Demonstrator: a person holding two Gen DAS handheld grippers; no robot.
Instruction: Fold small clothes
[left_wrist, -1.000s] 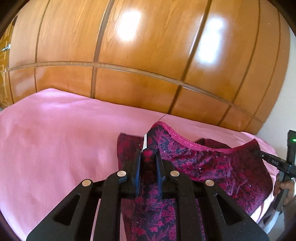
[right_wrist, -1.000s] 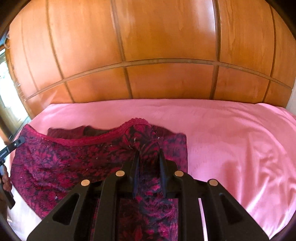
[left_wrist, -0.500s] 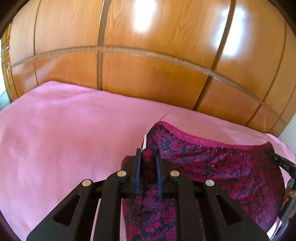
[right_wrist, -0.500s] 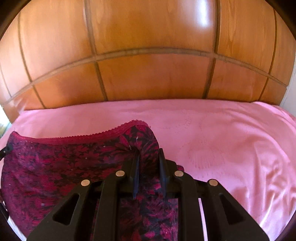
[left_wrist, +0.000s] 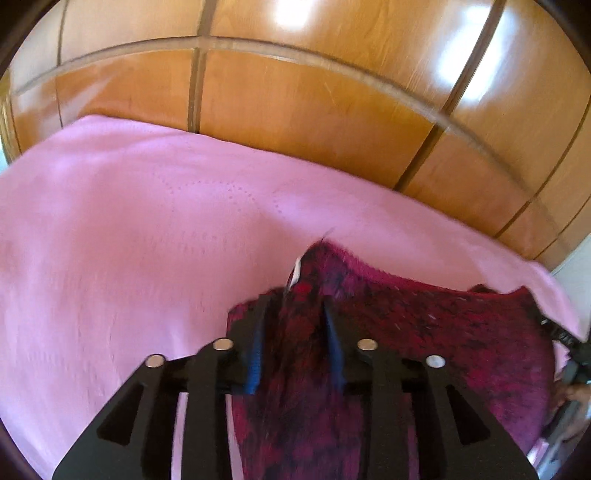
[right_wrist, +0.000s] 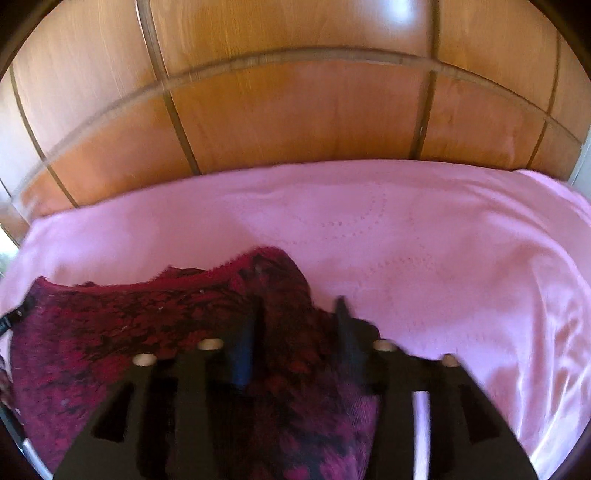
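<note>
A small dark red and black patterned garment (left_wrist: 424, 339) with a pink lace edge lies on the pink bed cover (left_wrist: 147, 240). My left gripper (left_wrist: 295, 314) stands open around the garment's left corner, the cloth loose between the fingers. In the right wrist view the garment (right_wrist: 110, 332) spreads to the left, and my right gripper (right_wrist: 299, 314) stands open around its right corner. Both views are blurred.
A glossy wooden panelled wall (left_wrist: 314, 103) rises right behind the bed and shows in the right wrist view (right_wrist: 295, 110) too. The other hand-held gripper (left_wrist: 569, 343) shows at the right edge of the left wrist view. Pink cover (right_wrist: 443, 258) stretches right.
Both grippers were shut on the garment's top corners and have opened. The garment, held up and stretched before, has come down onto the cover farther toward the wall.
</note>
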